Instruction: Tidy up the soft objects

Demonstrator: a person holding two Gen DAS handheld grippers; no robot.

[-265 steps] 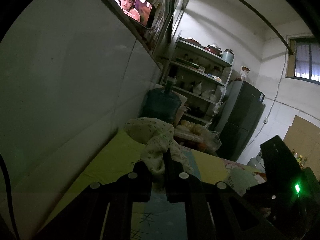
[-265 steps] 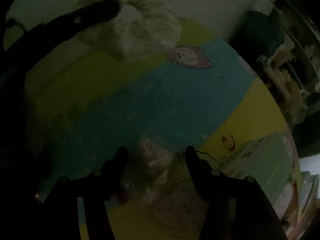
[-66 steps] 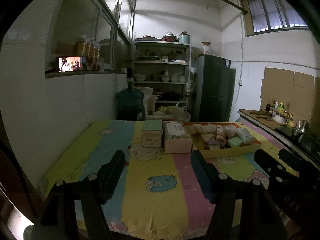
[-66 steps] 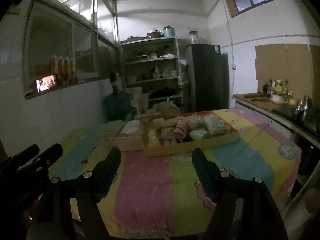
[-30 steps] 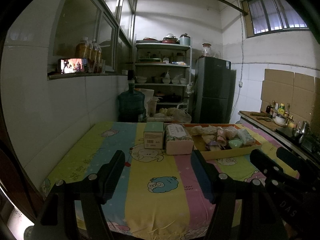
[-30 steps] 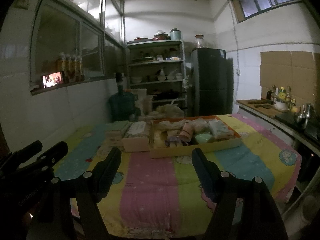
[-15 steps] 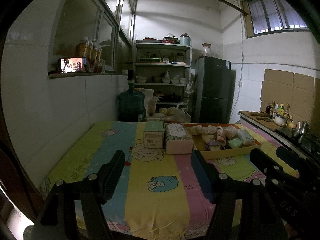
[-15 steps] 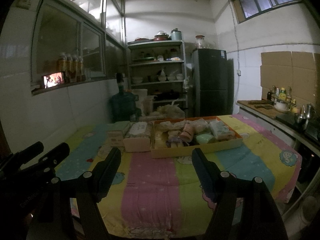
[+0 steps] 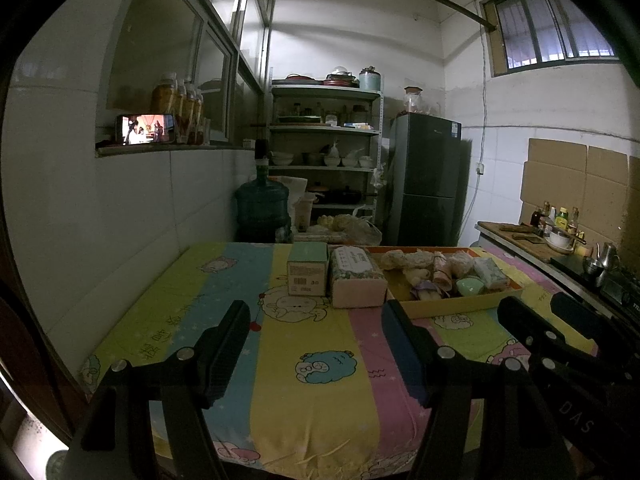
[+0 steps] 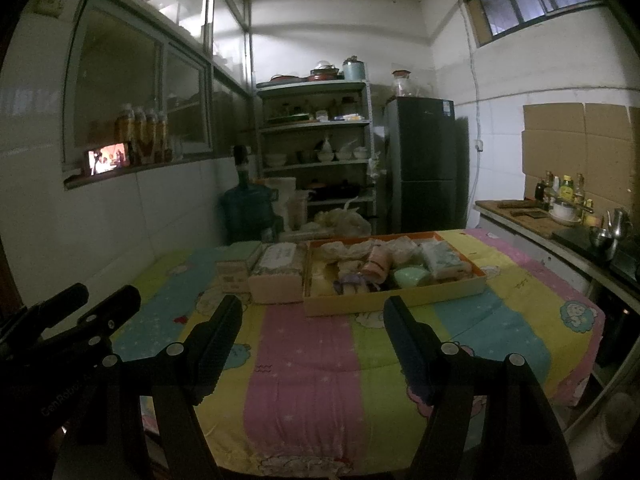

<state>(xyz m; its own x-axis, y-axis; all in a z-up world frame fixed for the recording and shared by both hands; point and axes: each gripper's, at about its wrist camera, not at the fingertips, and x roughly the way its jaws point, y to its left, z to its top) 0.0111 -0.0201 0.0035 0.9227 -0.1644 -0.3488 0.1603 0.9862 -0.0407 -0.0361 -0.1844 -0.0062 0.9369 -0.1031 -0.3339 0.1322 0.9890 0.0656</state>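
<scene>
Striped cartoon tablecloth (image 9: 320,344) covers the table; orange tray (image 10: 400,300) on its far right side holds the soft objects (image 10: 376,264), with tissue pack (image 9: 356,276) and green box (image 9: 307,268) just left of it. Left gripper (image 9: 316,316) and right gripper (image 10: 312,312) hover near, fingers spread, holding nothing.

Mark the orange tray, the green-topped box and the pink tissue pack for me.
orange tray (image 10: 400,304): right wrist view, on its front wall.
green-topped box (image 9: 307,280): left wrist view, on its front face with the barcode.
pink tissue pack (image 9: 358,294): left wrist view, on its front end.
</scene>
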